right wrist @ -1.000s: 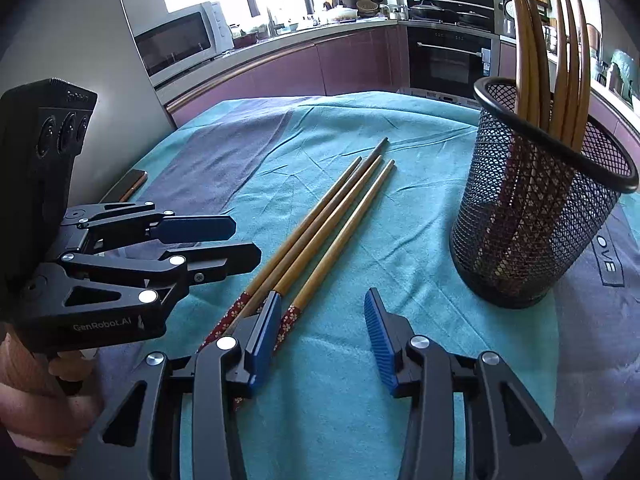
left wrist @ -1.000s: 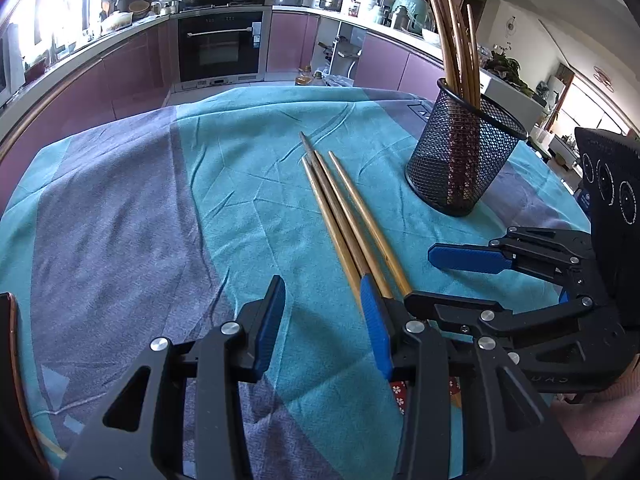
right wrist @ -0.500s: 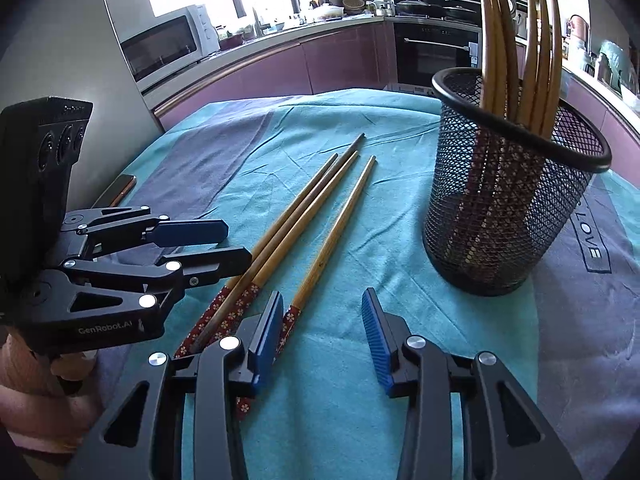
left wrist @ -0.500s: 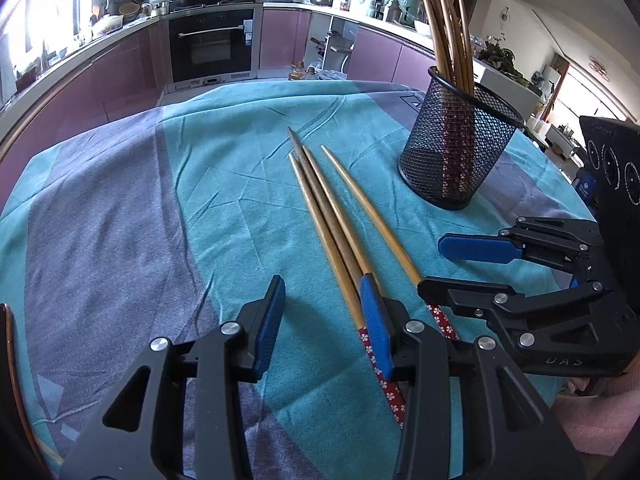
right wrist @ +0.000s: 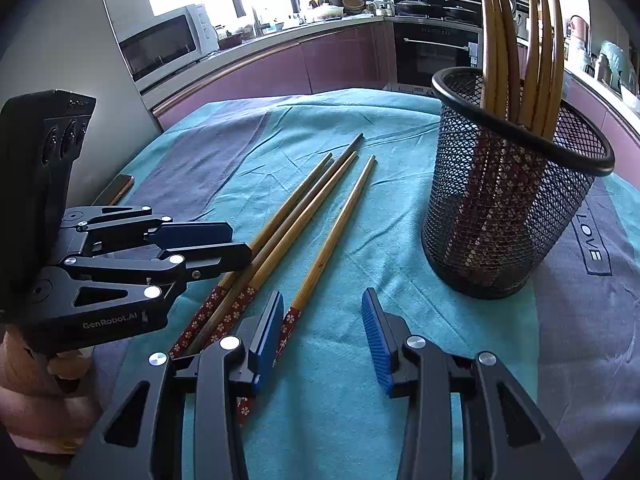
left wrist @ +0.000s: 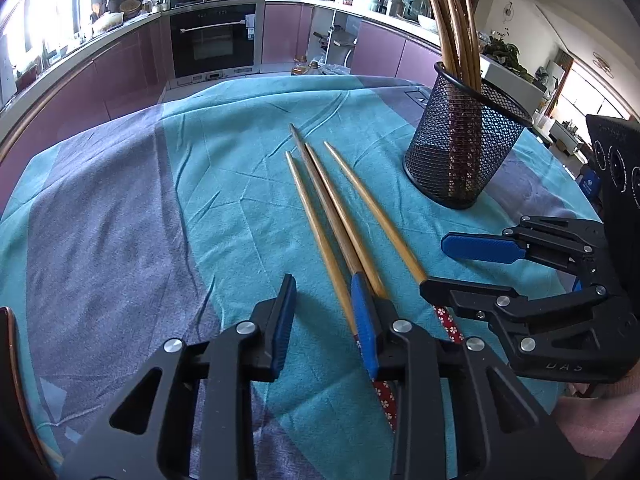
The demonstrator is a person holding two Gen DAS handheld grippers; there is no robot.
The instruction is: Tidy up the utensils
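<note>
Rising — both grippers (left wrist: 324,322) (right wrist: 322,336) farther from chopsticks (left wrist: 340,216).

"GenRobot.AI" on the left tool (right wrist: 224,246); "LOVE" on the tablecloth (right wrist: 592,240).

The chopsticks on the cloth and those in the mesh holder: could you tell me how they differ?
The loose chopsticks lie flat on the teal tablecloth; the stored chopsticks stand upright in the black mesh holder. The loose ones number four, side by side; the stored ones fan apart. Both share wooden shafts and red floral ends.
</note>
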